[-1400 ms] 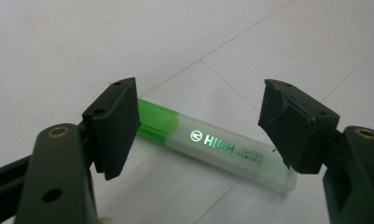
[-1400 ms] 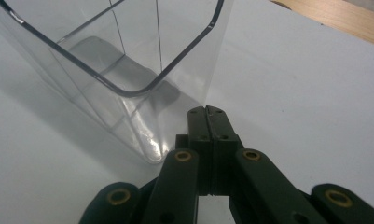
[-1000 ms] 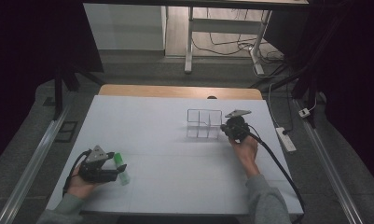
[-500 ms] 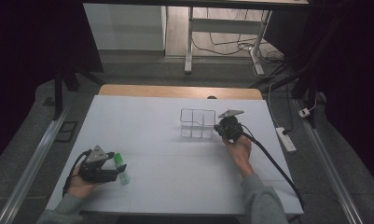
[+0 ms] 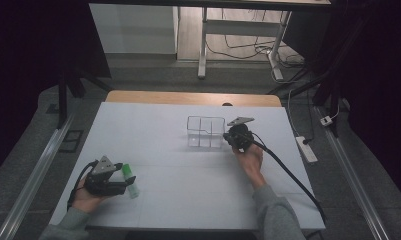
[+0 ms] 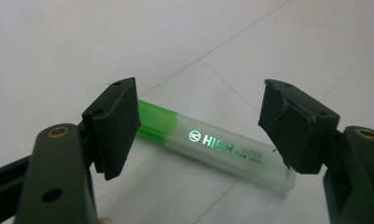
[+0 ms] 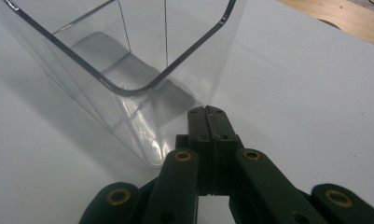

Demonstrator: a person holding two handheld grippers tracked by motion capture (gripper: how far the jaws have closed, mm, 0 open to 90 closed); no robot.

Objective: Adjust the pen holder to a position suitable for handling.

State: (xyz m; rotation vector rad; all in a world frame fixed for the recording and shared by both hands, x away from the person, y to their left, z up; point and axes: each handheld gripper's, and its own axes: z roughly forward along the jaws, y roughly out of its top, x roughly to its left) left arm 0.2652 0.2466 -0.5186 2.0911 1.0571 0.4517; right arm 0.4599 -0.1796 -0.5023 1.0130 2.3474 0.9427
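Highlighter [image 6: 222, 151] first: a pale translucent one with a green cap end lies flat on the white table [image 5: 178, 185], near its front left corner, with the word HIGHLIGHTER printed along the barrel. In the left gripper view it lies crosswise between the two black jaws of the left gripper [image 6: 198, 130], which stand wide apart on either side of it (neither pad clearly touches the barrel). From the high view the same left gripper [image 5: 119, 186] rests low over the table in the person's left hand [image 5: 85, 200], with the green end of the pen showing just beyond it.

Further back and to the right stands a clear plastic organizer [image 5: 205, 131] with inner dividers, upright on the table. The right gripper [image 7: 207, 113] sits just beside its near right wall, jaws pressed together with nothing between them; whether the tips touch the plastic cannot be told. The right hand [image 5: 250, 157] holds that gripper, its cable [image 5: 288, 172] trailing back across the table.
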